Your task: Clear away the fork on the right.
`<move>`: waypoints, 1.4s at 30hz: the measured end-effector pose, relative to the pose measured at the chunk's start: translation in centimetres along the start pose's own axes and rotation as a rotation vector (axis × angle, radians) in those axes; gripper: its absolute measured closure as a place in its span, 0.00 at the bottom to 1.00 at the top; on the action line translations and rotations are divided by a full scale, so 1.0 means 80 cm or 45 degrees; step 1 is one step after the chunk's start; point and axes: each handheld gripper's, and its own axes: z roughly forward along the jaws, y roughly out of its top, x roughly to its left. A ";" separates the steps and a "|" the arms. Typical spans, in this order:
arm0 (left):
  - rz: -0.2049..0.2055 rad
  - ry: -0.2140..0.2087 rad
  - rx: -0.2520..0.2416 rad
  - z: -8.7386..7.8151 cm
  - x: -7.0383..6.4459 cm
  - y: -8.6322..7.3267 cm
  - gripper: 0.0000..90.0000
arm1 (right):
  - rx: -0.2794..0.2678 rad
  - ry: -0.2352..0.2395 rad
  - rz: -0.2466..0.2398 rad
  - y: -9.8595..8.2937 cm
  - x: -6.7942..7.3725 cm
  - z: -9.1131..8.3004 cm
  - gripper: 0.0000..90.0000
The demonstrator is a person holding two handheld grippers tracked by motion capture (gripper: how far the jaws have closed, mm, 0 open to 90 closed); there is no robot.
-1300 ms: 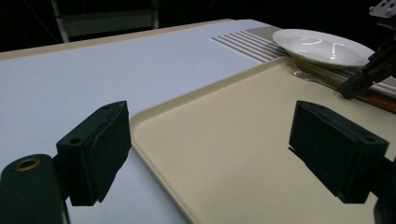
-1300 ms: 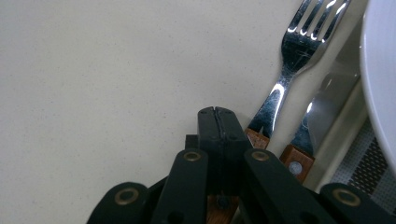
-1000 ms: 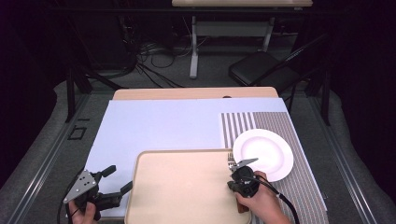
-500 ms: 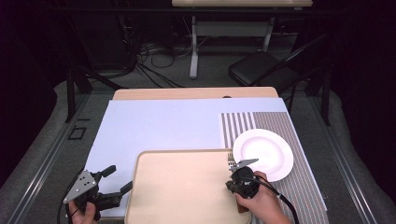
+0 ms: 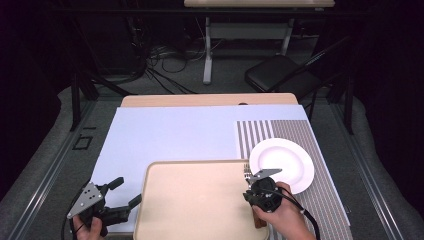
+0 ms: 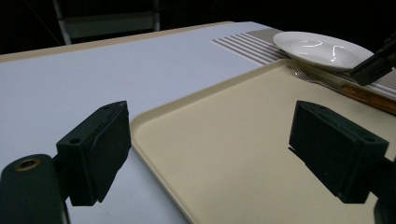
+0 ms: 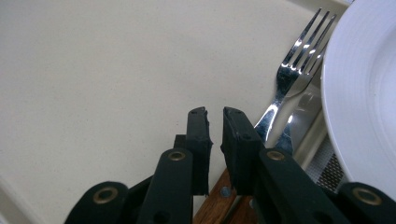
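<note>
Right gripper view is showing the fork (image 7: 292, 70) lying on the tray (image 7: 93, 70) along its edge, tines pointing away from the right gripper (image 7: 215, 114) toward the far side, wooden handle running back under the jaws. Those jaws are standing almost closed, a thin slit between them, gripping nothing I can make out. The fork's long axis is running nearly in line with the jaws, just to their right. The plate (image 7: 369, 93) is sitting just beside the fork. The left gripper (image 5: 122, 192) is hovering wide open and empty, well apart.
</note>
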 end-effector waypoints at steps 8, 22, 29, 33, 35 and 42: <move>-0.001 -0.003 0.001 0.001 0.000 0.000 0.15 | -0.009 -0.012 -0.003 -0.003 0.002 -0.008 0.85; -0.006 -0.001 0.007 0.003 0.001 0.000 0.15 | -0.086 -0.075 0.023 -0.023 -0.019 -0.044 0.61; -0.012 -0.001 0.008 0.004 0.000 0.000 0.15 | -0.180 -0.138 0.004 -0.031 -0.035 -0.057 0.46; -0.014 0.001 0.006 0.003 0.001 -0.001 0.15 | -0.211 -0.185 0.016 -0.036 -0.045 -0.066 0.45; -0.016 0.001 0.005 0.003 0.001 -0.001 0.15 | -0.226 -0.203 0.030 -0.039 -0.050 -0.072 0.46; -0.012 0.000 0.011 0.004 0.000 0.000 0.15 | -0.288 -0.256 0.025 -0.052 -0.068 -0.087 0.46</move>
